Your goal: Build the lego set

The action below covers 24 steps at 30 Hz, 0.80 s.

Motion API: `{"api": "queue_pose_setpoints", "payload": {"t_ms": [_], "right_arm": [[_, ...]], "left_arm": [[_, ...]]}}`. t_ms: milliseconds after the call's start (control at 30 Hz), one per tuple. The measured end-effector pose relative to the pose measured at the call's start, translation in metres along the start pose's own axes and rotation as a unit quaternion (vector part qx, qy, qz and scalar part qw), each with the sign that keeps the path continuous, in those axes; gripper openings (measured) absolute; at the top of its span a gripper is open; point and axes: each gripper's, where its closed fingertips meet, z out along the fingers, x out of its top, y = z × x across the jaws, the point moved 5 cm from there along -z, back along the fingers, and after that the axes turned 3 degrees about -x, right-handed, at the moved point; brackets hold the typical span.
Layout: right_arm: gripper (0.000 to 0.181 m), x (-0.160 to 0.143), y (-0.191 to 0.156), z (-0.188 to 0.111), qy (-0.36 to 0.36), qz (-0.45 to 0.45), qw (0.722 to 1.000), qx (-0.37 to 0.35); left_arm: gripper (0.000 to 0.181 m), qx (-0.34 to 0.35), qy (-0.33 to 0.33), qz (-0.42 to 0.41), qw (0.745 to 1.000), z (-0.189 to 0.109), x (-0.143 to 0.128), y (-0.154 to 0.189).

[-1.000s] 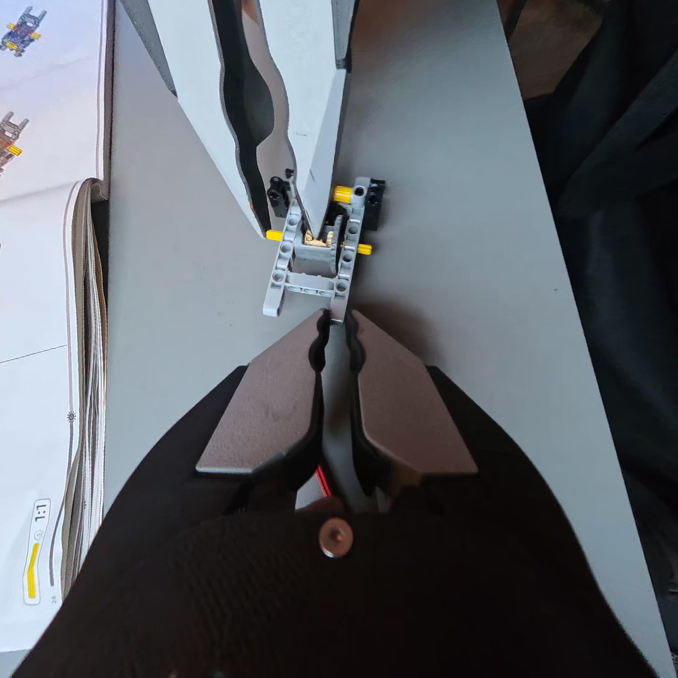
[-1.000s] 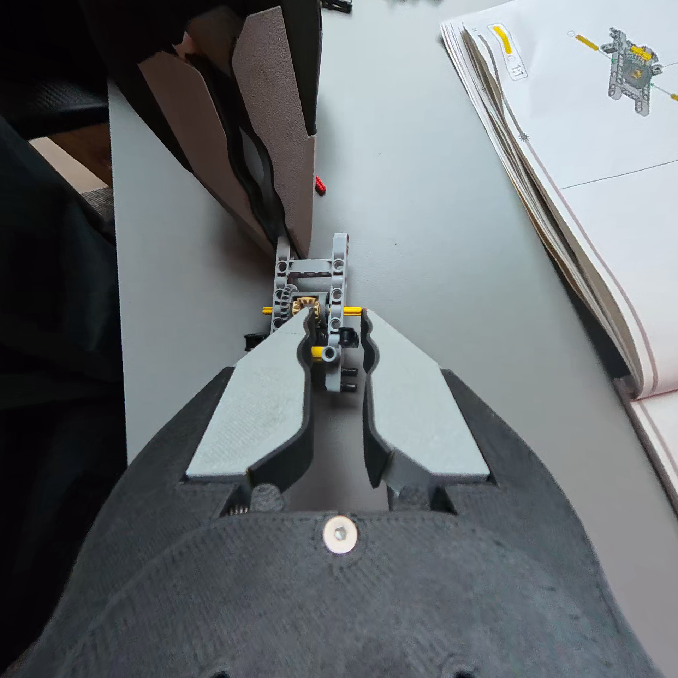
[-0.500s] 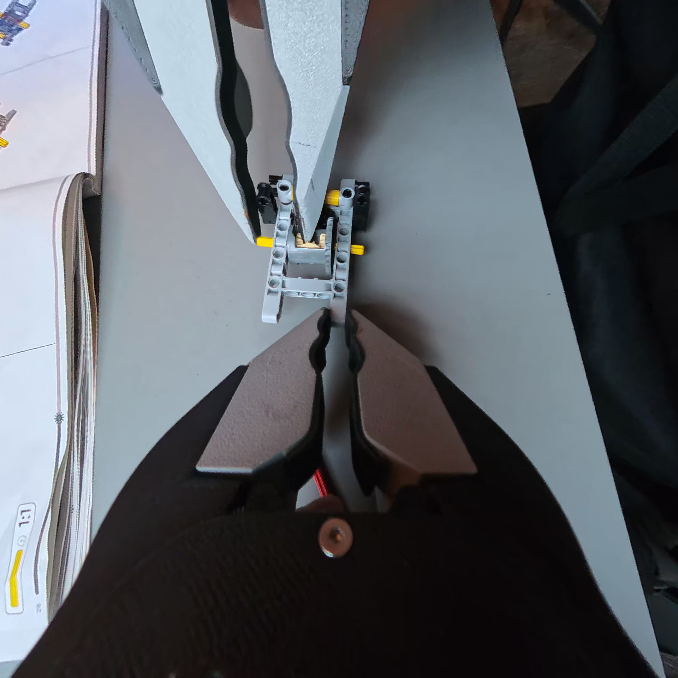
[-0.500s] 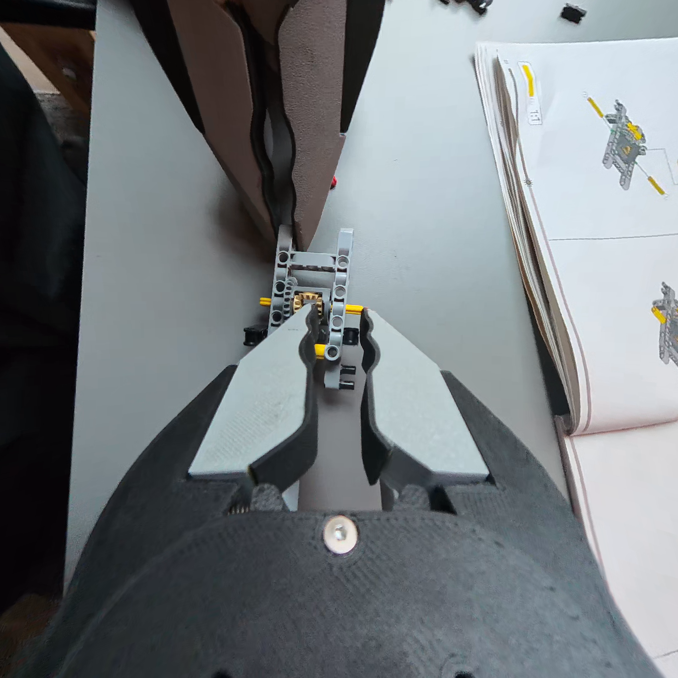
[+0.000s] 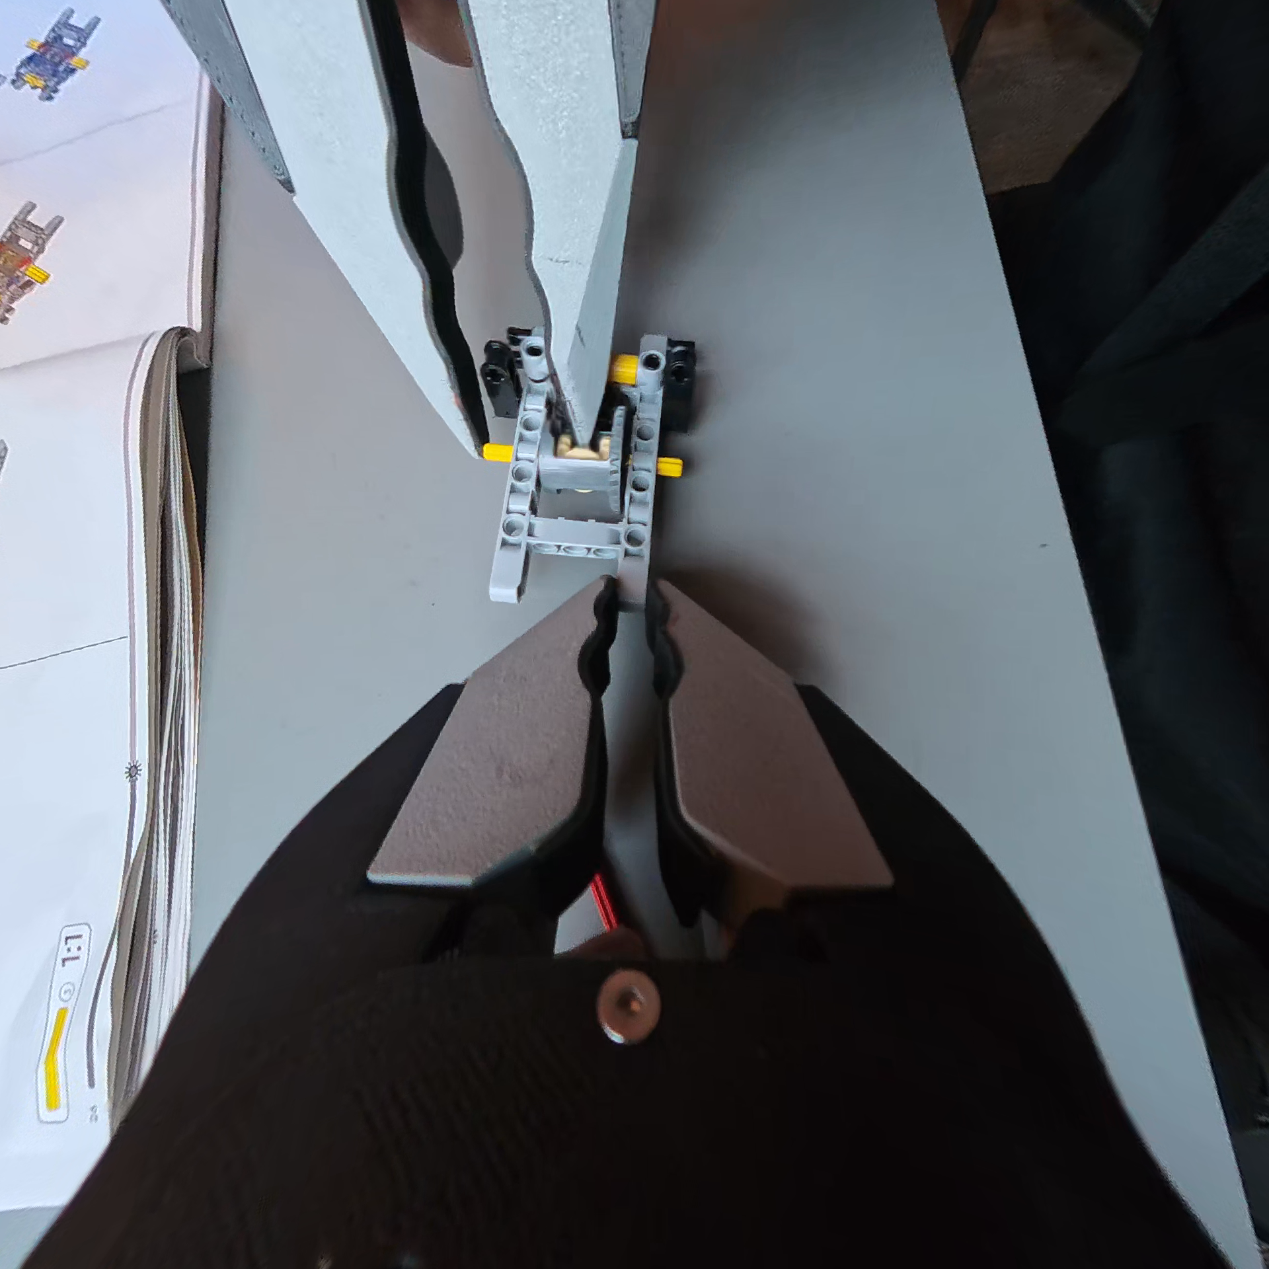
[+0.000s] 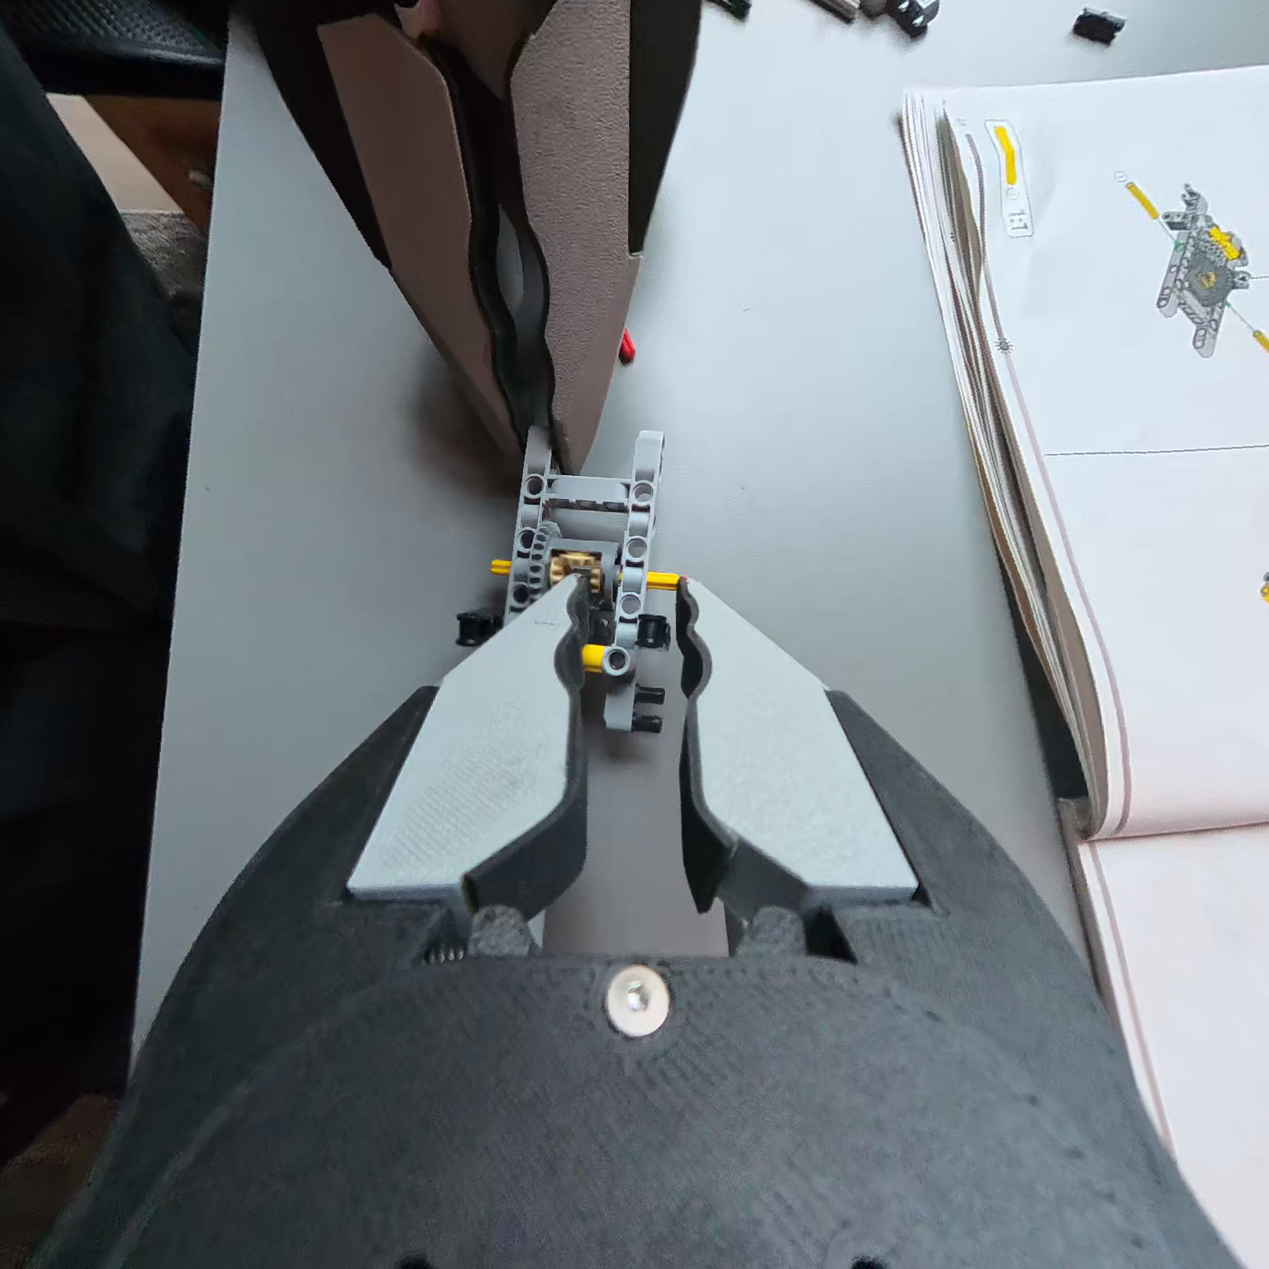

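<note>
My left gripper (image 5: 633, 592) is nearly closed, its two brown fingers pinching the near end of one long grey beam of the lego frame (image 5: 577, 494). The frame lies flat on the grey worktop (image 5: 858, 426), close to the edge where the worktop drops away to a dark area.

My right gripper (image 6: 626, 584) comes at the frame from the opposite end with its light grey fingers spread apart and holding nothing. One fingertip (image 6: 559, 604) reaches down into the middle of the frame, right at the tan gear (image 6: 575, 568), and the other fingertip sits just outside the frame, close to the tip of the thin yellow axle (image 6: 660, 581) that sticks out of the side. A short yellow pin (image 6: 592, 656) and several black connectors (image 6: 652, 630) sit on the frame's end between my right fingers; another black connector (image 6: 478, 626) shows on the far side of the frame.

An open instruction booklet (image 6: 1133, 412) lies on the worktop beside the frame, well apart from it. A small red piece (image 6: 627, 345) lies on the worktop behind my left gripper, and a few dark loose pieces (image 6: 1097, 26) lie at the far end.
</note>
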Motion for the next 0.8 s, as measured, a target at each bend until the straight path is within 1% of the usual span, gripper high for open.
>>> {"api": "queue_pose_setpoints", "payload": {"t_ms": [100, 267, 300, 500, 533, 600, 633, 800], "right_arm": [[0.021, 0.0015, 0.001, -0.0005, 0.009, 0.023, 1.0, 0.0], [0.021, -0.0014, 0.0021, -0.0024, 0.027, 0.051, 0.998, 0.022], [0.019, -0.0015, 0.0031, -0.0028, 0.028, 0.053, 0.998, 0.023], [0.014, -0.0005, 0.0065, -0.0036, 0.034, 0.054, 0.998, 0.026], [0.016, -0.0008, 0.0066, -0.003, 0.032, 0.052, 0.998, 0.025], [0.026, -0.0013, 0.0083, -0.0016, 0.025, 0.043, 0.999, 0.014], [0.027, -0.0006, 0.0086, -0.0015, 0.023, 0.041, 0.999, 0.015], [0.02, 0.0008, 0.0056, 0.0028, 0.014, 0.02, 0.999, 0.047]], "left_arm": [[0.005, 0.007, -0.001, 0.003, 1.0, 0.0001, 0.0002, 0.0007], [0.005, 0.002, 0.0, -0.001, 1.0, 0.0001, 0.0002, 0.0005], [0.005, 0.002, 0.0, -0.001, 1.0, 0.0, 0.0001, 0.0004], [0.005, 0.001, -0.001, -0.006, 1.0, 0.0, -0.0001, -0.0004], [0.005, 0.001, 0.0, -0.006, 1.0, 0.0, -0.0001, -0.0005], [0.005, 0.0, 0.0, -0.004, 1.0, 0.0001, 0.0, 0.0], [0.005, 0.0, 0.0, -0.003, 1.0, 0.0, -0.0001, 0.0002], [0.005, -0.004, 0.0, -0.002, 1.0, 0.0, -0.0001, 0.0008]]}}
